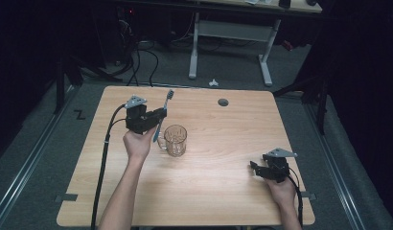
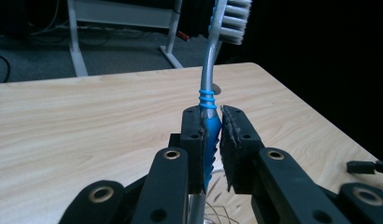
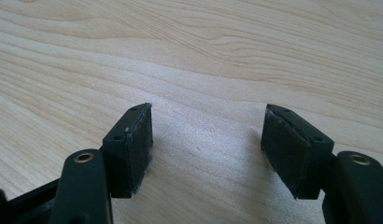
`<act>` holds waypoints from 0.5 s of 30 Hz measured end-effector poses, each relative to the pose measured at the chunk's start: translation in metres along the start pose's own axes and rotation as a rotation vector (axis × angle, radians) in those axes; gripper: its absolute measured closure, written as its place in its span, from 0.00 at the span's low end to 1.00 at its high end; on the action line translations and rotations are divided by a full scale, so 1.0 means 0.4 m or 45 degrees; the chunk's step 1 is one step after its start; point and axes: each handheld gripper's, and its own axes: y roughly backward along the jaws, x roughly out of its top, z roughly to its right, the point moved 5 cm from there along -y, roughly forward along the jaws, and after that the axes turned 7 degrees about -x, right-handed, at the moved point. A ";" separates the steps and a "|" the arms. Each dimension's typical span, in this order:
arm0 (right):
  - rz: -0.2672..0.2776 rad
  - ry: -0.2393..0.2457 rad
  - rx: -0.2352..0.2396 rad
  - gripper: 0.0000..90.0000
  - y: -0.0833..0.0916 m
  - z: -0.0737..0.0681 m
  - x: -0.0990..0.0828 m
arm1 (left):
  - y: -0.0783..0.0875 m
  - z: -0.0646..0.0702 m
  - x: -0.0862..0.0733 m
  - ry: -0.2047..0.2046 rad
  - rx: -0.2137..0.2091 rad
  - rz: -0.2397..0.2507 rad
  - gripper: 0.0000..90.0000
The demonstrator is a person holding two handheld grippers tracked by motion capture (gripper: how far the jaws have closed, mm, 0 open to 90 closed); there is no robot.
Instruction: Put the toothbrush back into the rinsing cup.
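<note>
The left gripper (image 1: pixel 158 119) was clamped on the toothbrush (image 1: pixel 163 116), jaws pinching the blue ribbed part of the handle, bristles pointing up and away toward the far edge of the table (image 1: pixel 223 201). The brush hung just to the left of the glass mug (image 1: pixel 175 140), its lower end beside the rim. Over on the near right, the right gripper (image 1: pixel 254 167) rested low on the wood with its jaws standing wide apart and nothing between them.

The job looked like dropping the brush into the mug. To do it cleanly, the tail of the handle wanted to be brought right over the mouth, held upright, lowered inside the glass wall, and only then let go; a tilted release could tip it out over the rim.

The left gripper view showed the pads (image 2: pixel 197 140) biting the handle and the bristle head close up. The high view gave the gap between brush and mug.
</note>
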 end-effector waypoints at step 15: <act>0.000 0.001 0.000 0.38 0.000 0.000 0.000 | -0.026 -0.042 0.005 0.071 0.009 0.075 0.89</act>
